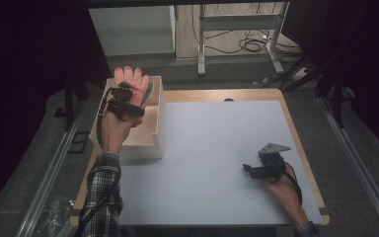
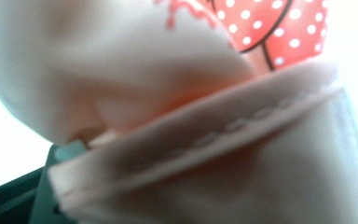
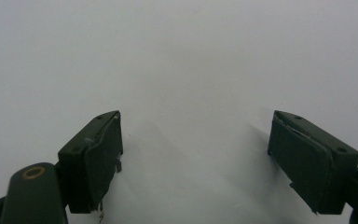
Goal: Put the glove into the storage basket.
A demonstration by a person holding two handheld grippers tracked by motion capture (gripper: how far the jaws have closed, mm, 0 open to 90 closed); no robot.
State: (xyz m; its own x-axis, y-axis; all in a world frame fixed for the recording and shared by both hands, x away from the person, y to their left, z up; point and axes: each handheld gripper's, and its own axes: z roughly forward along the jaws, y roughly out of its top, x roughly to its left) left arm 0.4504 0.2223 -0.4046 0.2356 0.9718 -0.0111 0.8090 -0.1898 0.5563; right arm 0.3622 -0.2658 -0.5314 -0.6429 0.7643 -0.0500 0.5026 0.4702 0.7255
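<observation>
From the high view I take the white box (image 1: pixel 154 129) as my landmark: it sits at the near-left part of the table (image 1: pixel 217 148), open at the top, and what I can see of its inside floor is pale and bare, though my left hand and arm cover much of the opening. Directly above the box's far end, my left gripper (image 1: pixel 128 98) holds up a pink glove (image 1: pixel 132 81), its stubby fingers pointing away from me past the box's far rim. In the left gripper view the glove (image 2: pixel 177 116) presses right against the lens: soft pink cloth, a stitched hem running across, and a red patch with white dots at the top. That cloth hides the jaws almost wholly, so I judge the grip from the glove hanging off the tool; the claw looks clamped on the fabric. A grey shape behind the glove, at the box's far corner, is too covered to name. Well to the right of the box, my right gripper (image 1: pixel 254 170) rests low over the bare table, and the right gripper view shows its claw (image 3: pixel 193 158) spread wide with nothing between the pads.
</observation>
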